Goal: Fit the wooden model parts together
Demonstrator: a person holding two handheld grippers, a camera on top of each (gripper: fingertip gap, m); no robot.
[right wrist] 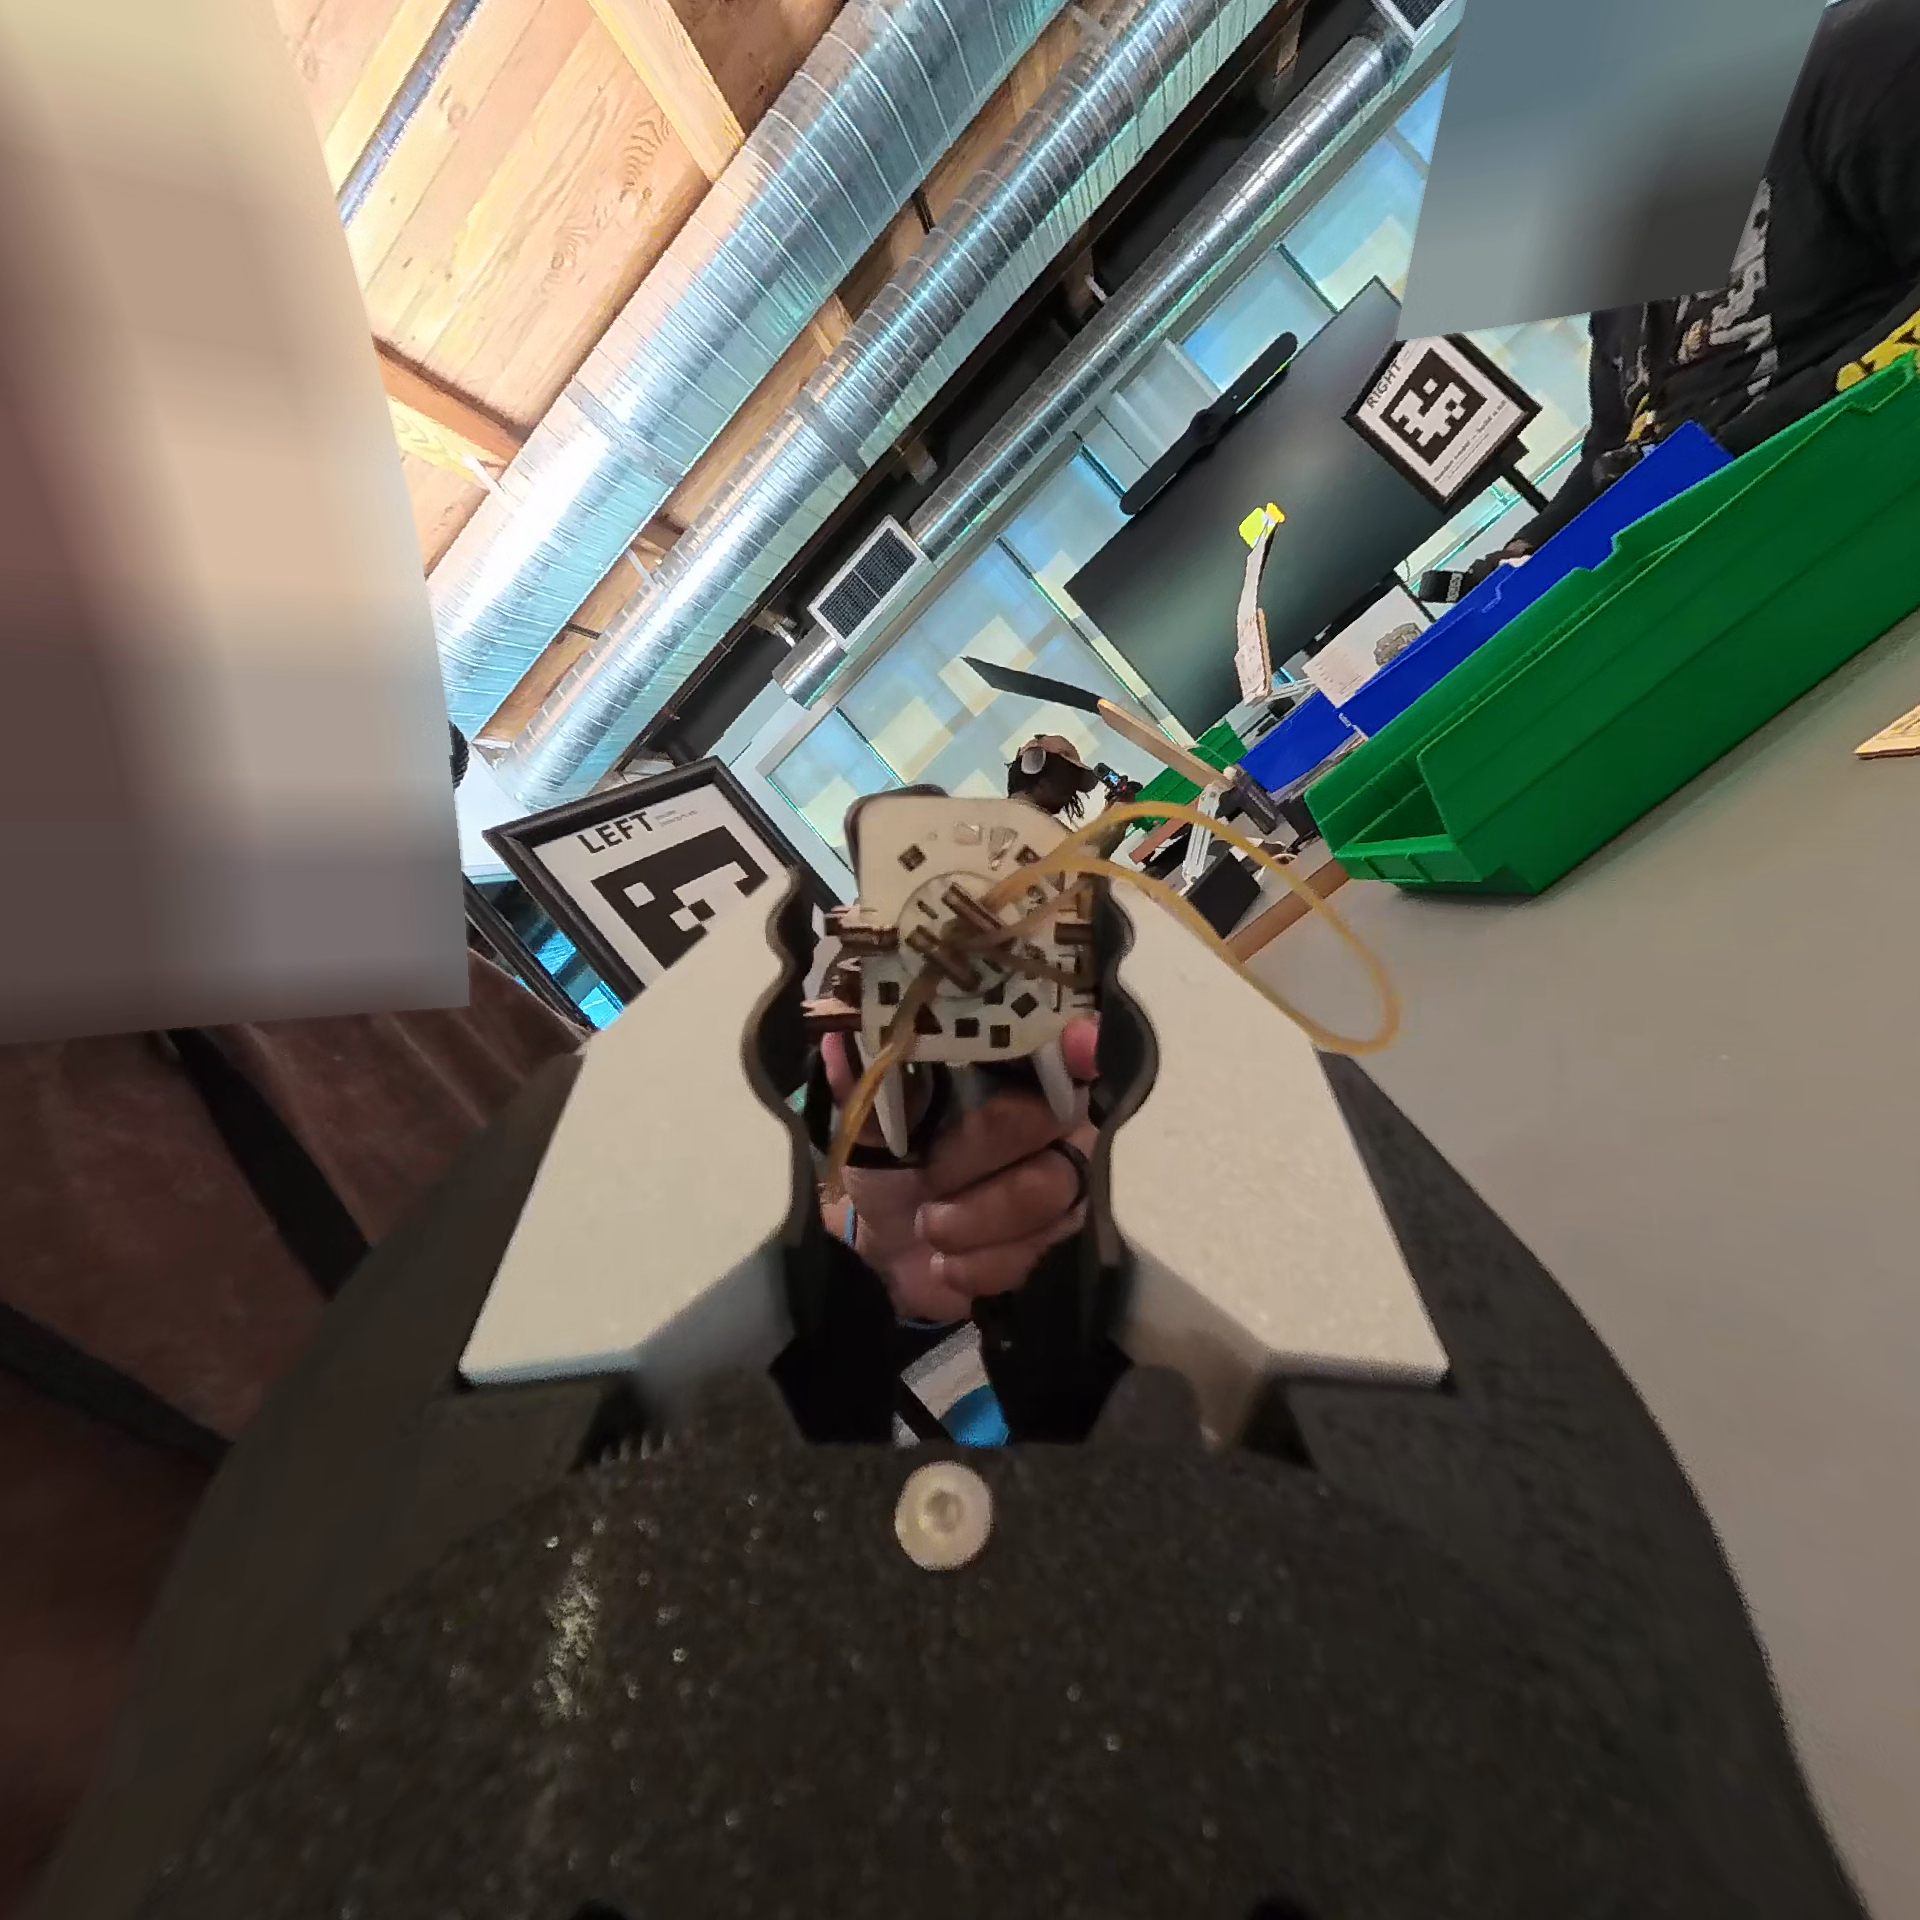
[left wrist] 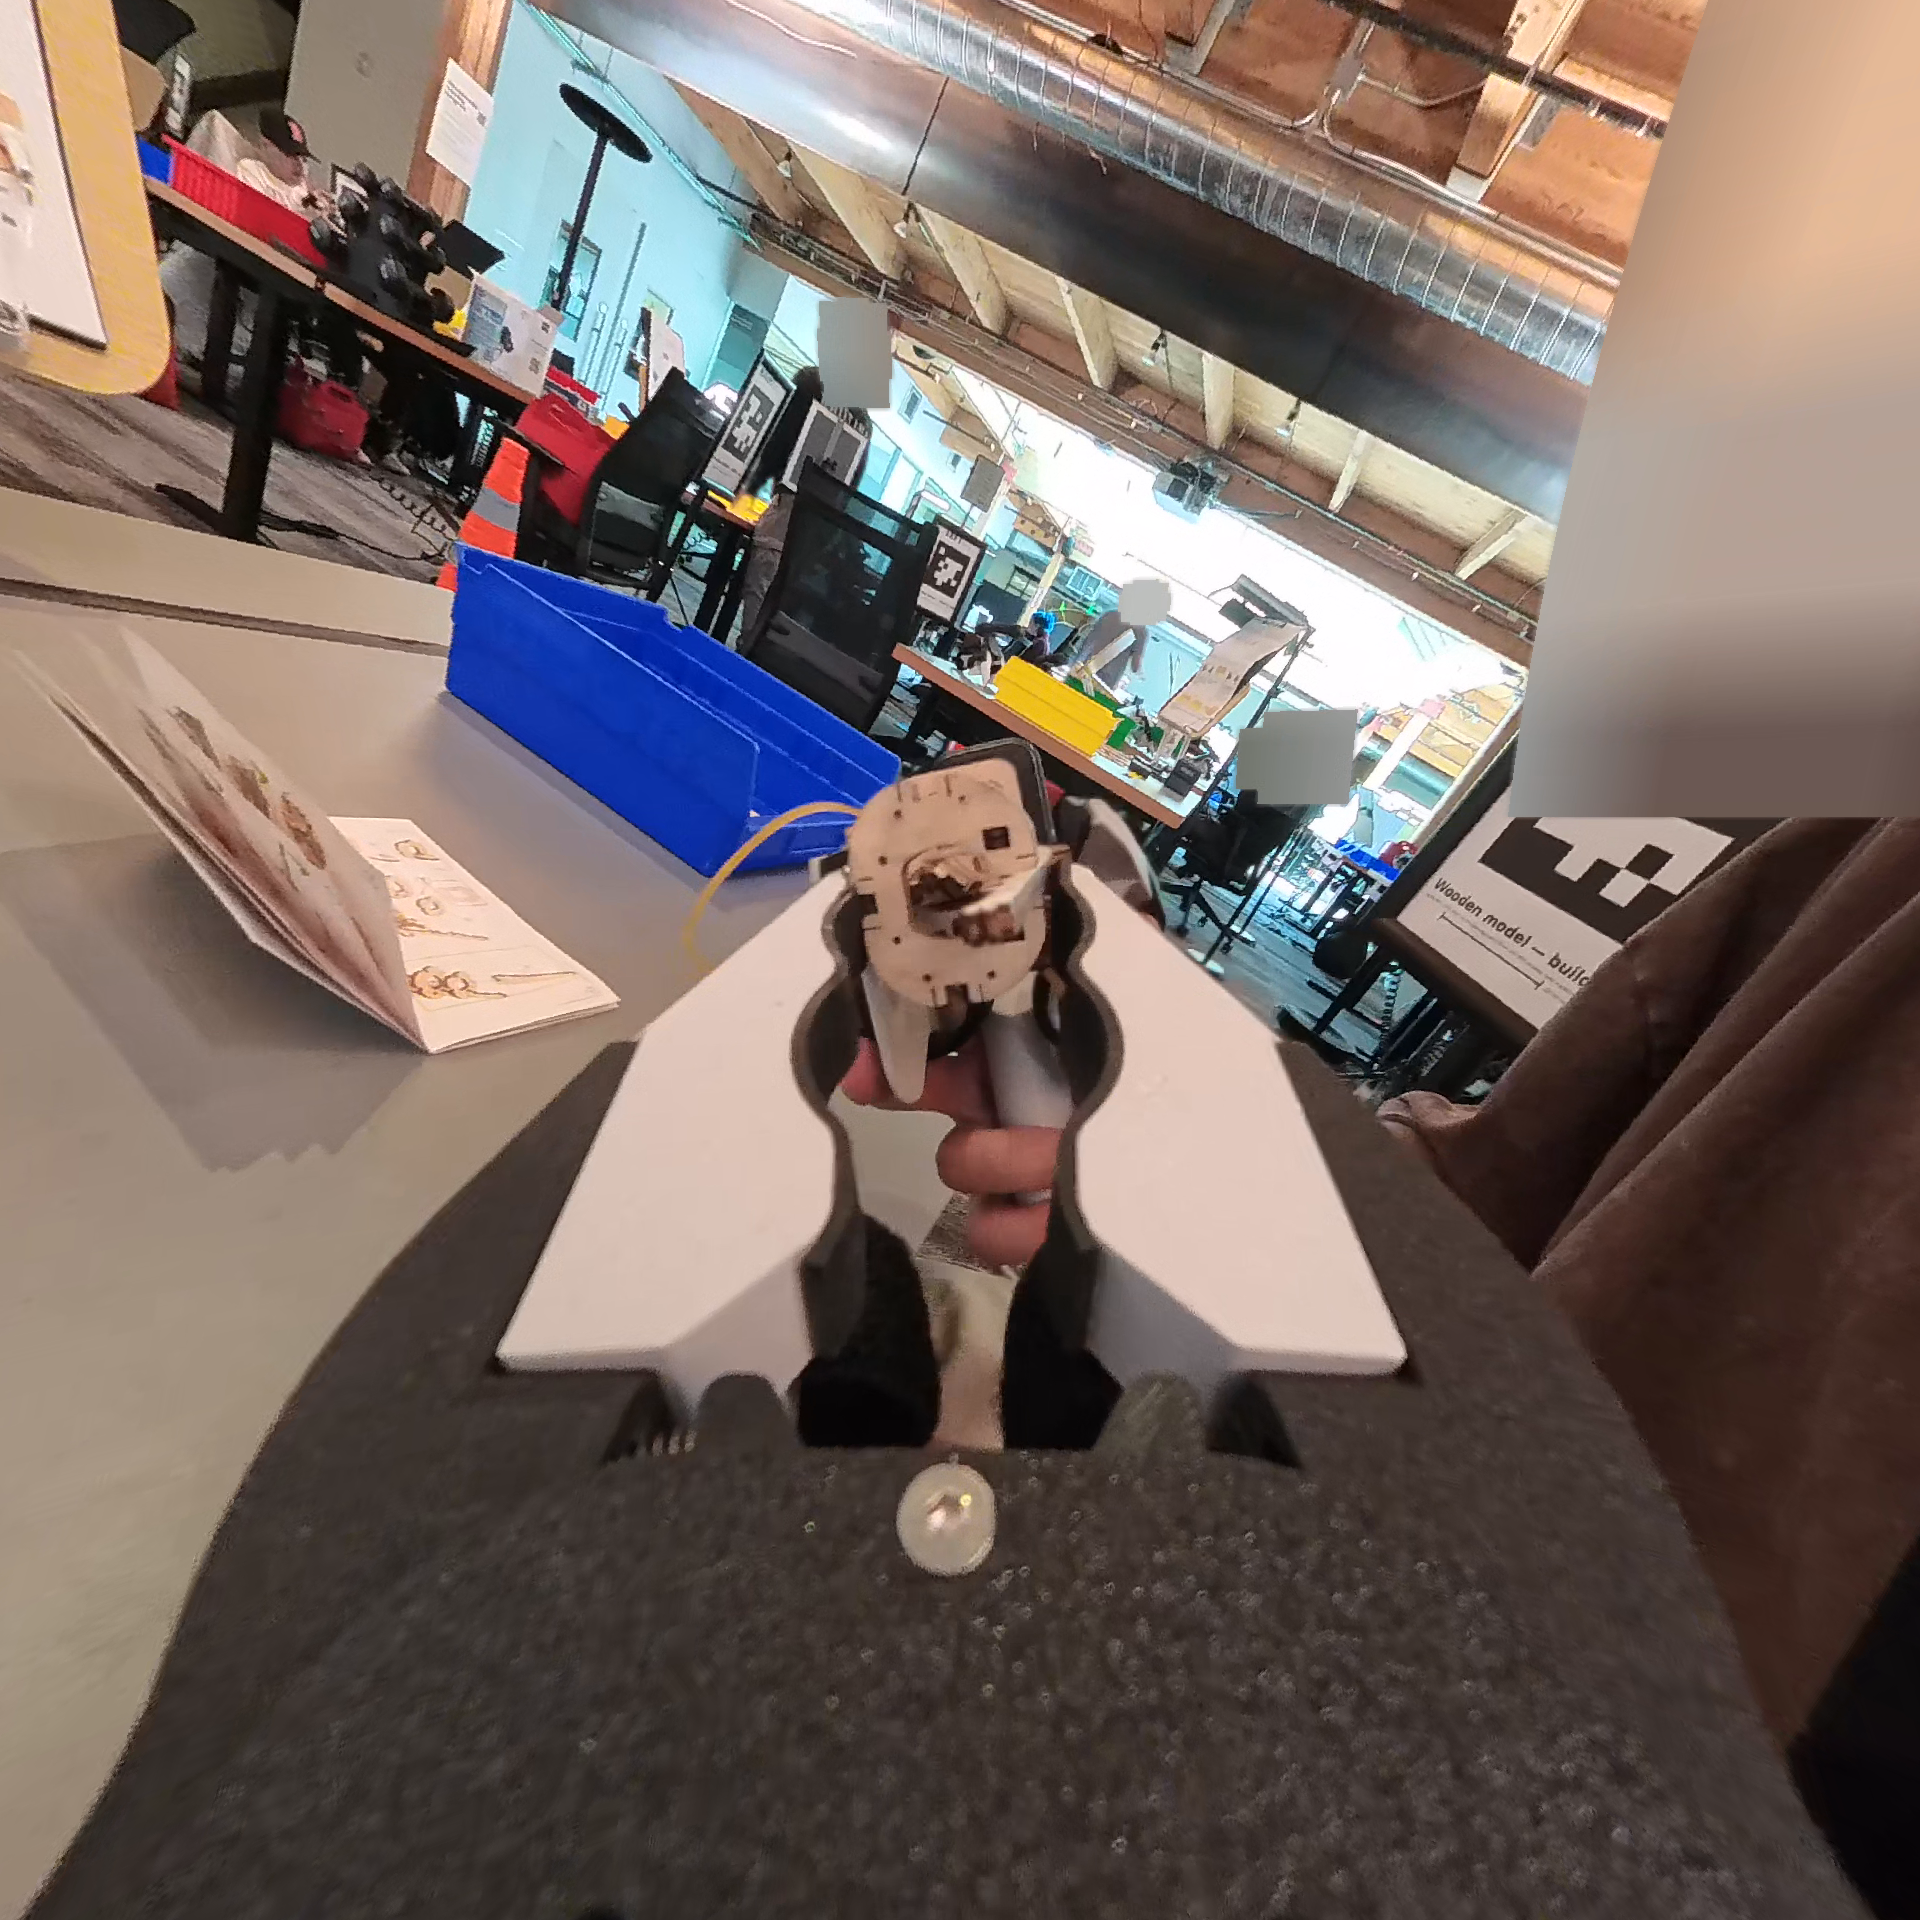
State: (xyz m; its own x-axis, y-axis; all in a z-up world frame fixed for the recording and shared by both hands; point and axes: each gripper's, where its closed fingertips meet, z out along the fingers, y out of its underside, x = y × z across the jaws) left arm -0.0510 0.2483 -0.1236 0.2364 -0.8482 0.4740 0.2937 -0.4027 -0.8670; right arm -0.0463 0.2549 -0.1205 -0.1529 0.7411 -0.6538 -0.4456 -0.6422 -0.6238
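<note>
Here both tongs meet on one wooden model, held up in the air above the grey table (left wrist: 260,1039), with each wrist view facing the other across it.

In the left wrist view the left tongs (left wrist: 951,935) are clenched on the wooden model (left wrist: 945,894), its pale rounded plate pinched between the white fingertips (left wrist: 769,966) at the far end of the tongs. Behind the model, farther off, the fingers of the person's hand (left wrist: 987,1153) show through the gap between the tongs' fingers, and white prongs of the other tongs reach up to the model from below. A yellow rubber band (left wrist: 727,883) loops out to the left of the model. On the table to the left lies an open instruction booklet (left wrist: 343,894), partly tented, and beyond it stands a blue bin (left wrist: 644,707). A brown sleeve (left wrist: 1714,1195) fills the right edge.

In the right wrist view the right tongs (right wrist: 951,966) likewise grasp the wooden model (right wrist: 966,935), seen from its other face, a plate with square cut-outs and small dark wooden pegs. The rubber band (right wrist: 1299,935) hangs off the pegs and arcs out to the right. A hand (right wrist: 977,1216) shows behind the model. To the far right on the table stand a green bin (right wrist: 1621,707) and, behind it, a blue bin (right wrist: 1507,613).
</note>
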